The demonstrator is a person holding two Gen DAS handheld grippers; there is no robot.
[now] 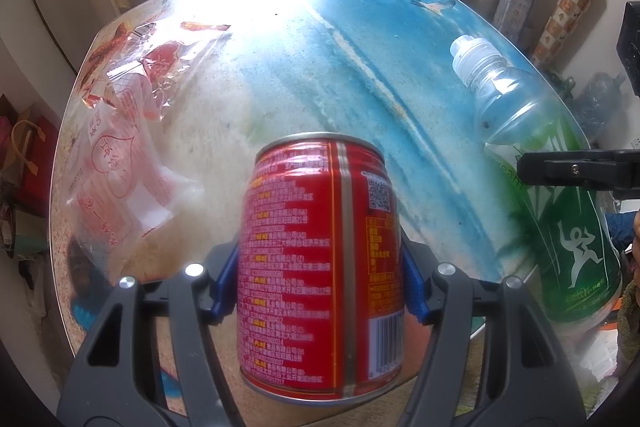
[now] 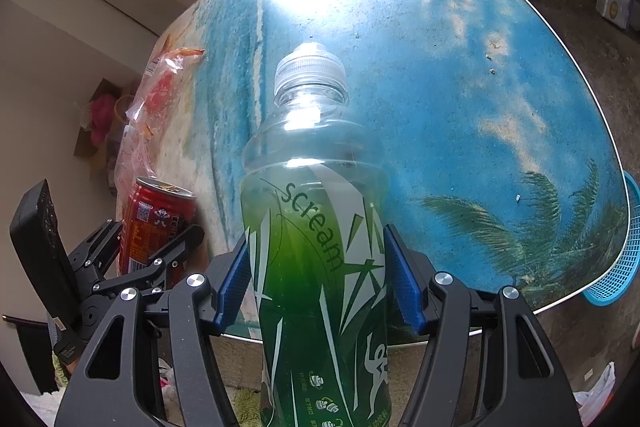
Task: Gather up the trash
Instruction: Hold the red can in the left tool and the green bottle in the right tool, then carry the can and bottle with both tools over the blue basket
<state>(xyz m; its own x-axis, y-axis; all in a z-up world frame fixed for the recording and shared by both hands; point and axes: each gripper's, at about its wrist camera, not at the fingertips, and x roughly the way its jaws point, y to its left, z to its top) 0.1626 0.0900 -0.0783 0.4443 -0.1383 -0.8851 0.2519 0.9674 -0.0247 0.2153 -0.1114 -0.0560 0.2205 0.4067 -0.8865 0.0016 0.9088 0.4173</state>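
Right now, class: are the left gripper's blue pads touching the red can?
Touching. The left wrist view shows both blue pads of the left gripper pressed against the red can's sides.

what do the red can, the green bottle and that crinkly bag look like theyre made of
Red can: likely metal, glossy printed wall with a silvery rim and seam stripe.
Green bottle: clear plastic, see-through shoulder, ribbed pale cap, shiny green label film.
Crinkly bag: thin transparent plastic film, wrinkled and glinting, printed in red.
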